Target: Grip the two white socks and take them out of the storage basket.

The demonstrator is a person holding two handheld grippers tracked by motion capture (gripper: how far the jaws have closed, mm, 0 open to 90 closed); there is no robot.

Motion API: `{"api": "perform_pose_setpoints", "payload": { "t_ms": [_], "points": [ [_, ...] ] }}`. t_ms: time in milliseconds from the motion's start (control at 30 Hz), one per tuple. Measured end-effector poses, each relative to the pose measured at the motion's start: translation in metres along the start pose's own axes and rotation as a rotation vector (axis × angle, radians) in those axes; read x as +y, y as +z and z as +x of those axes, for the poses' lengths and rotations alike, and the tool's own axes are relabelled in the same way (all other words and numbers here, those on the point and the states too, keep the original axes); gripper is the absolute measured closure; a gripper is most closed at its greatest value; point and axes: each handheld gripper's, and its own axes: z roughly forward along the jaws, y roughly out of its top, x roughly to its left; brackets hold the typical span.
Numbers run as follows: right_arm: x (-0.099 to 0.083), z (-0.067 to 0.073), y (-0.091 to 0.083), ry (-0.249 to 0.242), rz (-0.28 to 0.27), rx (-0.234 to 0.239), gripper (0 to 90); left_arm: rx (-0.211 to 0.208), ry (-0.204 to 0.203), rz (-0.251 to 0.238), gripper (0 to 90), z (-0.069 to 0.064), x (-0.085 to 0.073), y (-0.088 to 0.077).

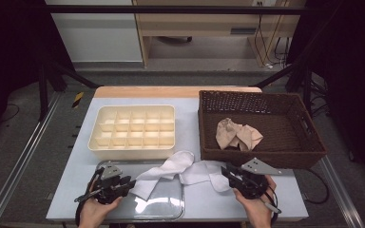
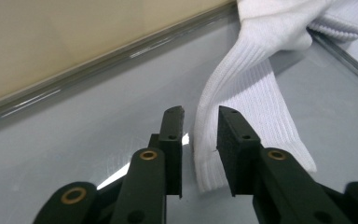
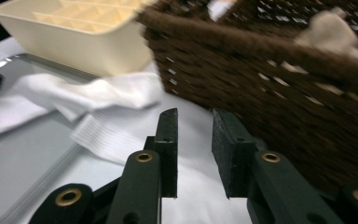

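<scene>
Two white socks (image 1: 178,170) lie overlapped at the near middle of the table (image 1: 71,183), one reaching left onto a clear tray (image 1: 171,209), the other stretching right toward the basket. In the left gripper view the ribbed cuff of the left sock (image 2: 242,107) rests flat on the tray's floor (image 2: 98,107).

The left gripper (image 1: 132,182) sits at the near left, held in a hand (image 1: 95,211), its jaws parted by a narrow gap. The sock's cuff end lies in that gap; whether the pads press on it cannot be told.

The right gripper (image 1: 224,172) is at the near right, held in the other hand (image 1: 256,211). Its jaws stand a little apart with nothing between them; in the right gripper view the table surface shows through the gap, and the second sock (image 3: 116,130) lies just left of the jaws.

A dark wicker basket (image 1: 309,142) stands at the far right, just beyond the right gripper, with a crumpled beige cloth (image 1: 237,134) inside. A cream divided organiser (image 1: 128,153) stands at the far left, its near wall just beyond the tray.
</scene>
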Motion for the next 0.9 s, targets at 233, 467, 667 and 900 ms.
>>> {"api": "perform_pose_setpoints", "payload": {
  "t_ms": [233,467,667,900],
  "points": [
    [0.007,0.043,0.033,-0.035,0.037,0.156,73.5,0.004,0.01,0.031,76.7,-0.003,0.0,0.006],
    [-0.008,0.075,0.08,-0.084,0.179,0.212,61.9,0.007,0.022,0.041,77.5,-0.003,0.0,0.007],
    [-0.015,0.075,0.093,-0.085,0.226,0.196,82.9,0.009,0.022,0.038,77.2,-0.002,0.001,0.006],
    [-0.012,0.083,0.067,-0.058,0.216,0.282,85.2,0.01,0.014,0.028,76.9,0.0,0.0,0.004]
  ]
}}
